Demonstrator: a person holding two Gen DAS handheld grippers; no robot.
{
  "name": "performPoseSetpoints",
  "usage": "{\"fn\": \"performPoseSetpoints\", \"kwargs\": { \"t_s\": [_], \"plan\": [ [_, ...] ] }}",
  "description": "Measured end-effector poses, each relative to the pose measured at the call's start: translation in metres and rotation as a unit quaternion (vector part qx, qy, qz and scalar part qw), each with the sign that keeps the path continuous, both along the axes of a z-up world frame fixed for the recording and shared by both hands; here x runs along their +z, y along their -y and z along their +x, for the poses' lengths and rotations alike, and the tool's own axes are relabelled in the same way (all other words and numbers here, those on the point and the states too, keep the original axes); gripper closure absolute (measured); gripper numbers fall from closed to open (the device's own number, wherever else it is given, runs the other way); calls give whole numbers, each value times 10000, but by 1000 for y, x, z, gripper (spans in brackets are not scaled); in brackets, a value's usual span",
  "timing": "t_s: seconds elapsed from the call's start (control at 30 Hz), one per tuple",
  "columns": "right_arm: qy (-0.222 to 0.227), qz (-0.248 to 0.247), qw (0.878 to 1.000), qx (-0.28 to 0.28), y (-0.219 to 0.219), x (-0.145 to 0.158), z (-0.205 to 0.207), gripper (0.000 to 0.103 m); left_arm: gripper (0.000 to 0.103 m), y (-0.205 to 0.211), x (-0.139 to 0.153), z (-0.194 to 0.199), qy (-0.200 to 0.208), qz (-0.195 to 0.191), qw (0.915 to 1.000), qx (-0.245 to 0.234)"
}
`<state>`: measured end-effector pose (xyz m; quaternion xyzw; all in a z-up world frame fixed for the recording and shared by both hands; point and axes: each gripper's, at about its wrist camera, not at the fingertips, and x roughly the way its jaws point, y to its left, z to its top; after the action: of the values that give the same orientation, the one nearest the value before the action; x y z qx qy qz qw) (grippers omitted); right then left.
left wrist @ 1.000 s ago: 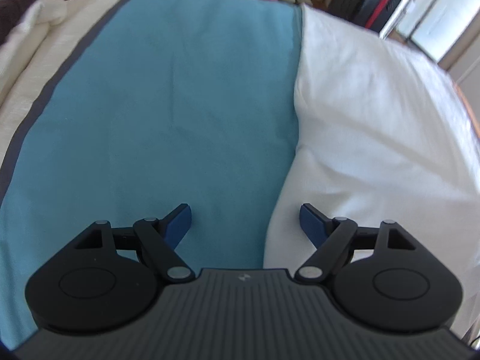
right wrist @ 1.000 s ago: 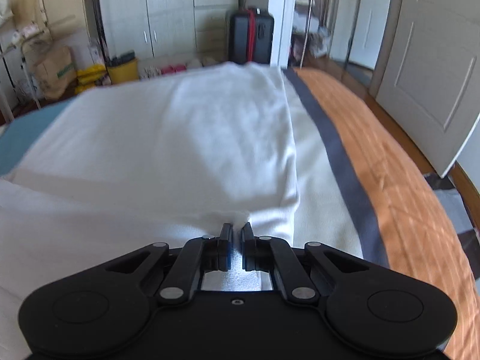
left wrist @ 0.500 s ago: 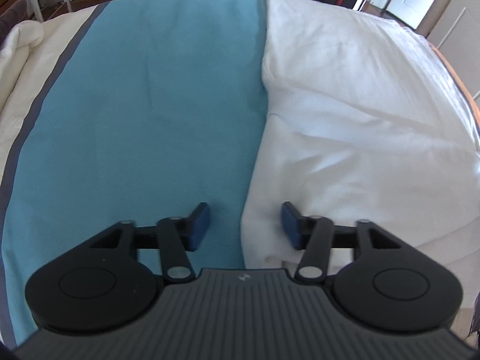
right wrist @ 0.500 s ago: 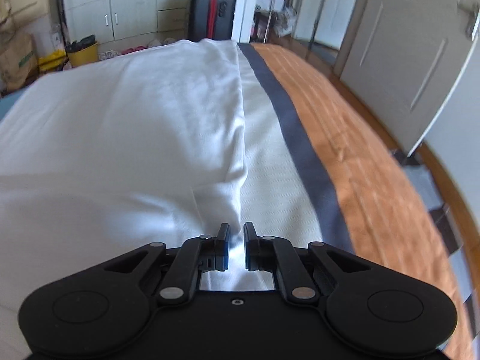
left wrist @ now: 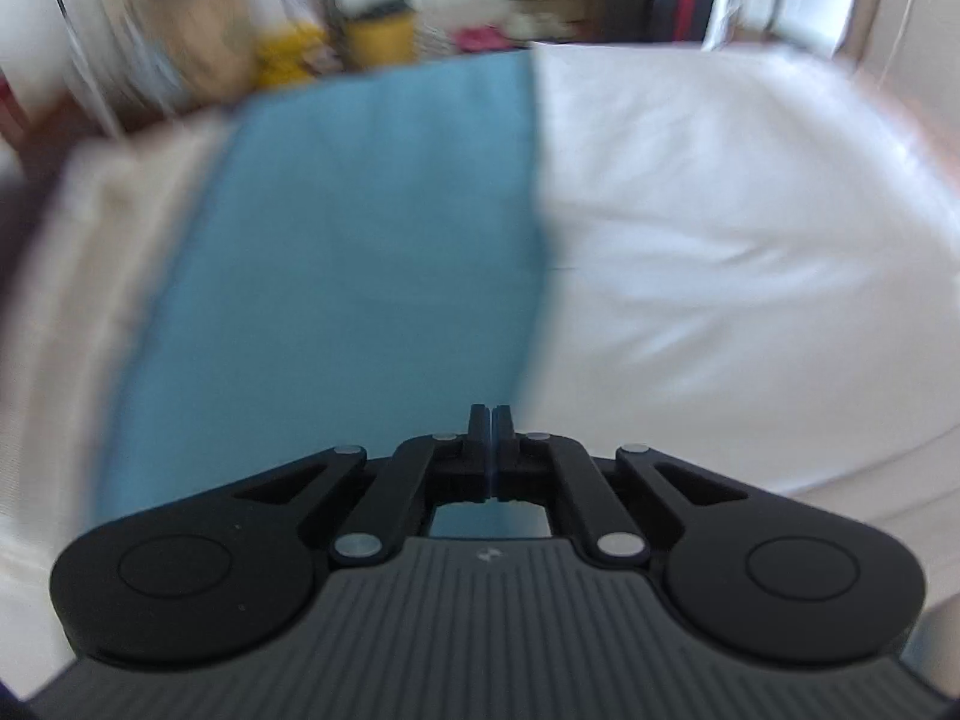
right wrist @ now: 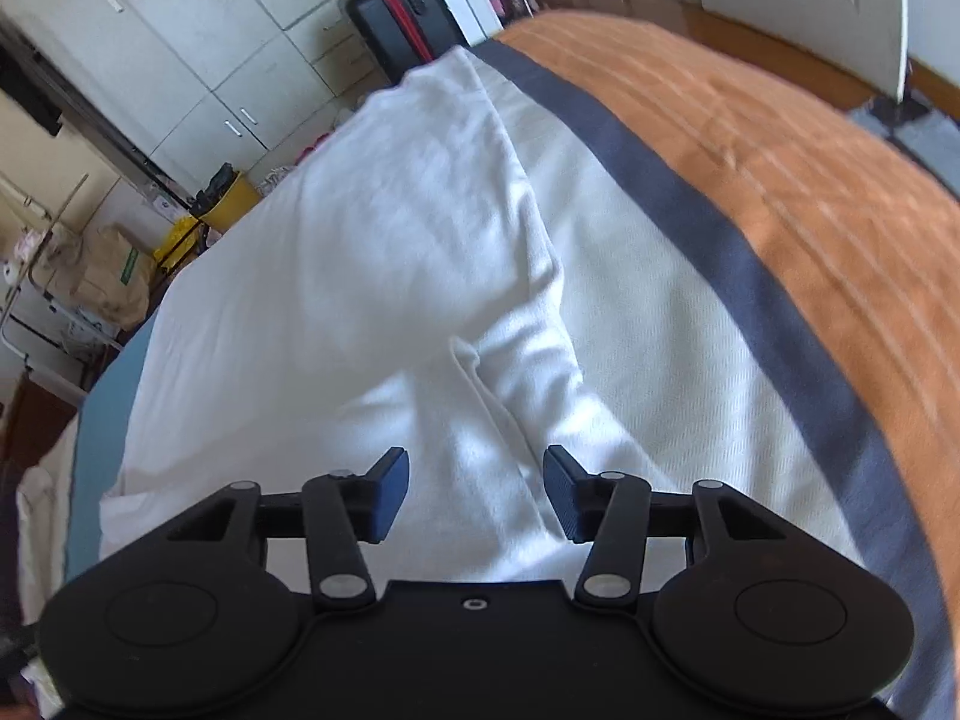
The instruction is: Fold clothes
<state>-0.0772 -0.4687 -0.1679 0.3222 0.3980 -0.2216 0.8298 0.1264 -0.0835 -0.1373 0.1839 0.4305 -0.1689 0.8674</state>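
**White garment spread on the striped bed, one gripper closed, one spread**

The white garment (right wrist: pixel 372 276) lies flat across the middle of the bed, its right edge running along the cream band (right wrist: pixel 648 312) of the bedcover, with a dark grey stripe (right wrist: pixel 738 276) and an orange band (right wrist: pixel 840 180) further right. Its left edge meets the blue band (left wrist: pixel 360 276) of the cover.

The left gripper (left wrist: pixel 491 420) has its jaws pressed together over the blue band, just beside the garment's left edge; the view is blurred, and I cannot tell whether any cloth is pinched between them.

The right gripper (right wrist: pixel 477 480) is released, its blue-padded fingers (right wrist: pixel 390 480) wide apart above the garment's near right corner, where a fold ridge (right wrist: pixel 480 378) runs between them.

A black suitcase (right wrist: pixel 402 18) stands beyond the bed's far end, near white cupboards (right wrist: pixel 180 42).
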Motion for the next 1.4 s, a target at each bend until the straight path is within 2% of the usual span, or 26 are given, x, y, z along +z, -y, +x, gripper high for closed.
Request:
{"fn": "performPoseSetpoints", "kwargs": {
  "t_s": [0.03,0.1,0.17,0.2,0.23,0.27,0.33,0.43,0.5,0.6,0.63,0.67,0.77,0.9,0.93,0.97,1.0,1.03,1.1,1.27,1.33,1.4],
  "plan": [
    [-74,-2,10000,35,-1,-2,1,47,103,-2,-3,5,-73,23,9999,106],
    [-222,-5,9997,106,-4,-5,3,46,103,-16,-6,17,-695,-659,9952,223],
    [-370,-8,9992,176,-6,-8,6,48,102,-26,-6,26,-905,-1087,9891,417],
    [-444,-10,9988,211,-7,-10,7,52,101,-27,-5,27,-853,-1133,9887,477],
    [-532,-127,9981,289,-10,-9,8,91,101,-29,-2,26,-788,-1206,9883,503],
    [-653,-521,9954,468,-18,-2,9,101,99,-31,1,25,-741,-1318,9874,475],
    [-827,-1227,9859,777,-32,11,10,101,92,-35,6,23,-660,-1514,9854,419],
    [-749,-1526,9823,781,-36,24,4,101,70,-31,4,22,-689,-1454,9864,350],
    [-1020,-1614,9794,657,-32,18,7,99,68,-29,3,22,-708,-1415,9869,303],
    [-1363,-1469,9789,405,-21,3,5,96,66,-25,1,22,-737,-1355,9878,234],
    [-1370,-1397,9802,311,-19,2,3,86,65,-24,0,22,-746,-1335,9880,210],
    [-1304,-1295,9827,243,-17,5,-1,78,62,-23,0,22,-756,-1315,9883,187],
    [-993,-979,9902,19,-11,14,-13,69,50,-20,-3,22,-863,-1389,9865,125],
    [-669,-523,9956,-407,3,17,-26,65,43,-19,-9,23,-1163,-1742,9778,43],
    [-639,-393,9959,-504,7,16,-28,65,43,-15,-13,22,-1264,-1800,9755,-49],
    [-604,-254,9962,-568,9,13,-30,65,47,-11,-18,22,-1367,-1844,9732,-144],
    [-568,-113,9964,-615,12,10,-31,65,60,-5,-22,21,-1476,-1833,9716,-251],
    [-543,-2,9964,-652,14,7,-32,65,90,0,-25,20,-1530,-1804,9710,-358],
    [-559,40,9961,-675,14,4,-30,65,92,4,-17,10,-1229,-1608,9776,-573],
    [-691,-433,9953,-520,6,13,-29,64,96,-2,8,-17,-548,-1265,9877,-738],
    [-791,-537,9945,-418,3,12,-26,63,97,-1,1,-15,-570,-879,9928,-587],
    [-901,-527,9941,-303,0,6,-20,63,97,-2,-9,-4,-894,-784,9920,-420]
  ]
}}
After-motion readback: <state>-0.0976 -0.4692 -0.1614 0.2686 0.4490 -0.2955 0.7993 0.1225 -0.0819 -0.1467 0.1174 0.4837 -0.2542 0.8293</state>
